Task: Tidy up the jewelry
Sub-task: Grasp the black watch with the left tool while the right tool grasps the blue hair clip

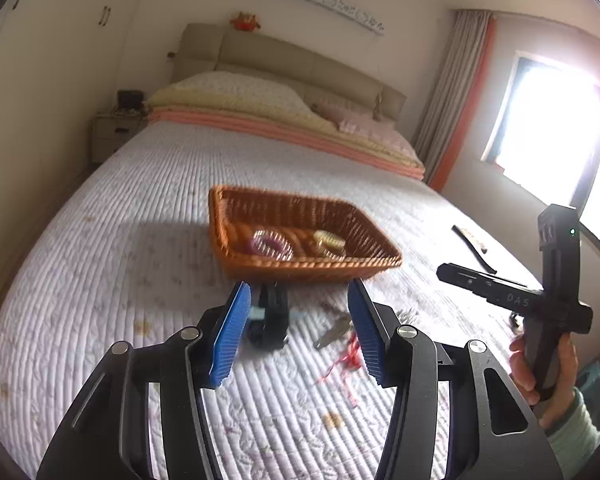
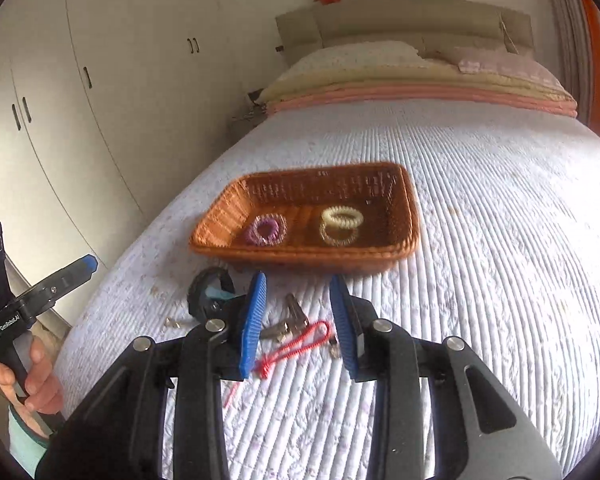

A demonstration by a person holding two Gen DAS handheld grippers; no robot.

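On the quilt between the wide-open, empty right tongs [image 2: 300, 320] lie keys [image 2: 288, 322]; left tongs [image 1: 300, 340] likewise.

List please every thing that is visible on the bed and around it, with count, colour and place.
basket: 1, brown wicker, middle of the bed
hair rings: 3 in the basket, one purple at left, one pale yellow lying on one clear at right
keys: 2, silver metal, on the quilt before the basket
red cord: 1, beside the keys
black clip: 1, black with a pale blue part, left of the keys
quilt: 1, white, covering the bed
pillows: stacked at the headboard, cream and pink
wardrobe: white, left wall
window: bright, right wall
left gripper: blue pads, open, above the quilt
right gripper: blue pads, open, above the keys
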